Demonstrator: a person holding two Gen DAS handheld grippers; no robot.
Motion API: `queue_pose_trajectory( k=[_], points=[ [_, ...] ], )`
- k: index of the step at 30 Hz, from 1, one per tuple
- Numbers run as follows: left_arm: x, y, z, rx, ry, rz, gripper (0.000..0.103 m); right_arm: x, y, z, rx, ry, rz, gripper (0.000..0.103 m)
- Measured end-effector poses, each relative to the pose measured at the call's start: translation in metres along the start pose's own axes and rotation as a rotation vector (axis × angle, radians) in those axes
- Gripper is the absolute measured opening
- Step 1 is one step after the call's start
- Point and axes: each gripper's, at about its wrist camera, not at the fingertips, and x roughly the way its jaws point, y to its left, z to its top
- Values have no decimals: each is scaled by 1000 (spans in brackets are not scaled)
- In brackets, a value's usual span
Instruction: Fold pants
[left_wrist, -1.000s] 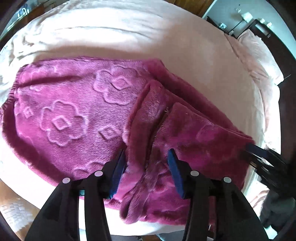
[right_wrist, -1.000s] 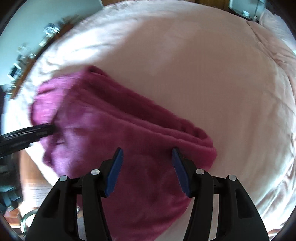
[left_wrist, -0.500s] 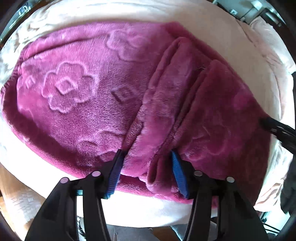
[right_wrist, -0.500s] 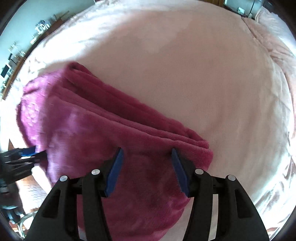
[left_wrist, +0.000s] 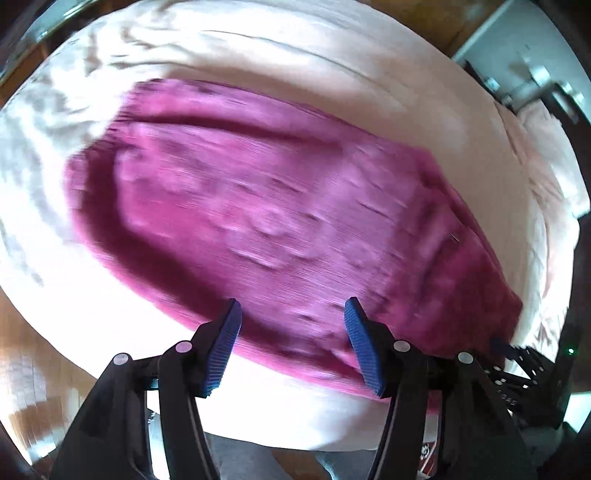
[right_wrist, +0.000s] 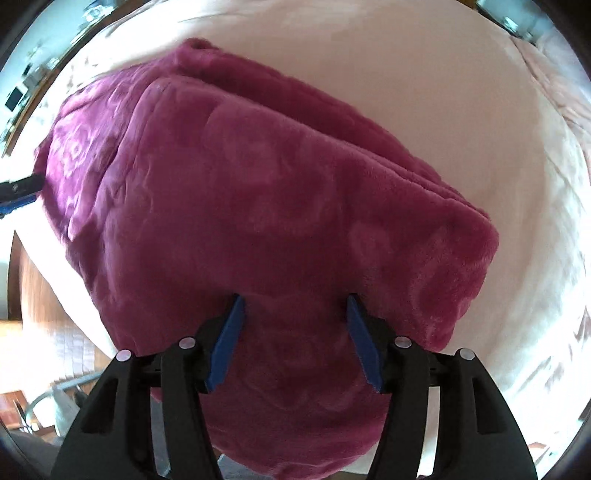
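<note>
My left tongs (left_wrist: 292, 321) hang over the near edge of the pants (left_wrist: 280, 221), a plush magenta pair lying folded across the pale pink bed (left_wrist: 258, 48). Their blue pads (left_wrist: 225, 343) stand apart with nothing pinched between them; the cloth lies beyond and below the tips, and the view is smeared, so the flower pattern barely reads. My right tongs (right_wrist: 294, 325) point straight down onto the pants (right_wrist: 277, 192), close above the thick folded stack, whose layered edge runs toward the upper right. Their jaws are opening, the pads (right_wrist: 360, 339) spread to either side of a patch of fleece without squeezing it. At the far left edge of that view the tip of my left tongs (right_wrist: 22, 190) shows just beside the cloth.
</note>
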Motion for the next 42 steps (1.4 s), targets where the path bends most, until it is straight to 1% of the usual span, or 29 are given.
queue_pose_trajectory(
  k=[1,2,6,8,9,10,13,14,17,19,21,24,27,28,30,33,34,35,37,42],
  points=[
    [-3,14,4,-24,-6,6,58,0,5,4,21,2,-9,60],
    [-5,23,0,-42,-10,5,59,-1,7,5,37,1,-20,60],
    [-18,96,17,-139,-28,9,59,-9,22,8,91,-9,-52,60],
    [-22,124,25,-171,-44,27,65,-14,32,7,114,-12,-72,60],
    [-23,132,30,-186,-54,32,68,-16,36,6,128,-15,-76,60],
    [-25,147,35,-208,-70,35,68,-18,44,5,142,-15,-78,60],
    [-23,179,46,-260,-85,29,68,-19,77,2,147,-12,-85,60],
    [-18,178,55,-273,-88,27,68,-20,87,1,140,-13,-88,60],
    [-3,200,67,-278,-78,23,68,-23,113,2,110,-23,-104,60],
    [7,206,71,-265,-61,20,68,-25,129,4,102,-28,-106,60],
    [13,215,72,-256,-46,-1,68,-29,140,6,97,-35,-110,60],
    [23,219,77,-246,-30,-34,68,-31,156,9,92,-38,-120,60],
    [34,218,81,-240,-12,-62,68,-35,165,3,95,-33,-136,60],
    [39,219,82,-237,-5,-70,68,-36,158,2,98,-32,-140,60],
    [46,217,83,-230,4,-82,68,-36,163,2,107,-27,-149,60],
    [52,211,89,-212,23,-100,53,-37,154,2,121,-22,-156,60],
    [51,209,89,-210,26,-104,46,-35,152,3,124,-22,-156,60],
    [50,206,90,-205,29,-111,43,-35,153,3,127,-22,-155,60],
    [45,199,93,-181,22,-94,36,-41,152,-4,128,-26,-150,60],
    [27,175,95,-116,-20,-24,31,-43,149,-3,121,-43,-130,60]
  ],
)
